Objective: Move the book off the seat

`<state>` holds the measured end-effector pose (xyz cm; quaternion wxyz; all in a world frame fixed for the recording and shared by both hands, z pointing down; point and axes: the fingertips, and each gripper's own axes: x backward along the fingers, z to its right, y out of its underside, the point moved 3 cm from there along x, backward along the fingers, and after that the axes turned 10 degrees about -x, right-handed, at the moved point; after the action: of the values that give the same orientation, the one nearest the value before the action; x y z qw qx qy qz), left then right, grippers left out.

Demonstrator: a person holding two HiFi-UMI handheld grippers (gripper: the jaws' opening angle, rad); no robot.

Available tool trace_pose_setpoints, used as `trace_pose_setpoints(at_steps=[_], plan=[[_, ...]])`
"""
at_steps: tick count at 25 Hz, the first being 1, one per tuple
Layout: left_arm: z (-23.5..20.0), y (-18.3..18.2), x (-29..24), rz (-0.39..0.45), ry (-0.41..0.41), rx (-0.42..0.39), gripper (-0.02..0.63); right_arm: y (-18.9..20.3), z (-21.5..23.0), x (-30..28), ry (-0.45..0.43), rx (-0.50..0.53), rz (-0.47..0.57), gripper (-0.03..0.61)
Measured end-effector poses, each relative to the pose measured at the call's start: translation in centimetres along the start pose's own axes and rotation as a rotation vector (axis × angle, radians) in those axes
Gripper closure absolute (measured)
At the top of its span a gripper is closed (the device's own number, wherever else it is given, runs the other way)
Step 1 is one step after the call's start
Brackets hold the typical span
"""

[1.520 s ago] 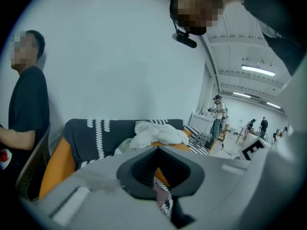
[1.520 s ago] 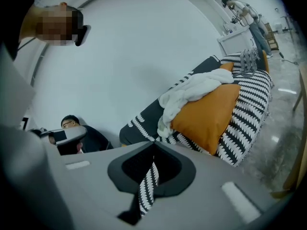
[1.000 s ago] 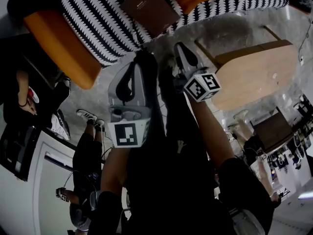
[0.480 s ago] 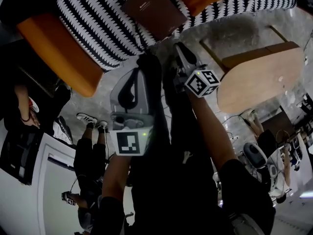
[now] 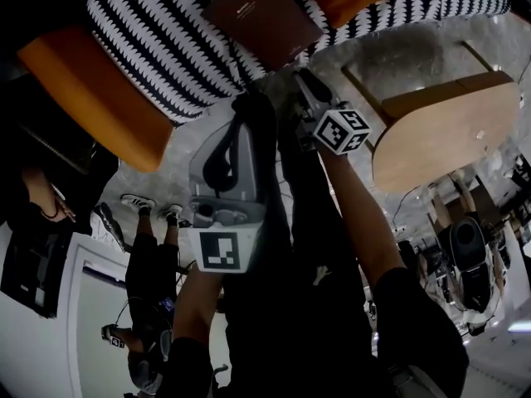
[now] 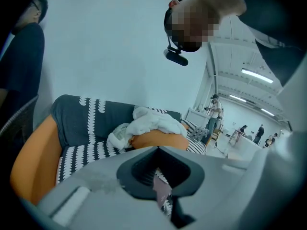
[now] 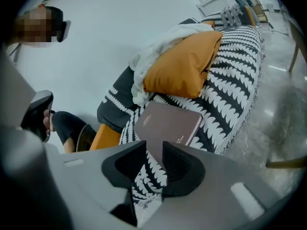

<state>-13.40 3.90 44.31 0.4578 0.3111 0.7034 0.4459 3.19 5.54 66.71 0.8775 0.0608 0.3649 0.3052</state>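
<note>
A brown book (image 5: 261, 15) lies flat on the black-and-white patterned sofa seat (image 5: 166, 40), near its front edge. The right gripper view shows the book (image 7: 168, 123) just beyond my right gripper (image 7: 154, 163). Its jaws are opening, with only the seat pattern showing in the gap between them. In the head view the right gripper (image 5: 304, 80) hangs over the floor just short of the sofa. My left gripper (image 5: 243, 99) is beside it, jaws together and empty. The left gripper (image 6: 159, 174) points at the sofa from farther back.
An orange cushion (image 7: 182, 66) with a white cloth (image 7: 158, 51) over it lies behind the book. The sofa has orange arms (image 5: 91, 98). A light wooden table (image 5: 440, 131) stands on the grey floor to the right. People stand at the left (image 5: 149, 247).
The right gripper has crept a little closer to the sofa edge. The sofa and book have shifted slightly in the head view. The left gripper has barely moved.
</note>
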Motion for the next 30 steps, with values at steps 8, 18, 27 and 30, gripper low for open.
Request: trace_pose_setpoints(at_steps=[8,18,27,30], plan=[[-1.5,1.3,-0.6,-0.028,-0.012,0.011,0.607,2.4,2.0,-2.5,-0.004,-0.038,-0.076,0.414],[-2.6,2.3,-2.4,-0.061,-0.019,0.030,0.607,3.7,4.6,-4.9,-0.007,-0.143,-0.119,0.374],[-3.3,3.0,-3.4,-0.075,-0.005,0.050,0.607,4.2,6.3,-6.4,-0.035,-0.230,-0.122,0.331],[-3.2,3.8,-3.7,-0.080,-0.004,0.056,0.607,4.6,7.0,-6.9,-0.056,-0.243,-0.131,0.330]])
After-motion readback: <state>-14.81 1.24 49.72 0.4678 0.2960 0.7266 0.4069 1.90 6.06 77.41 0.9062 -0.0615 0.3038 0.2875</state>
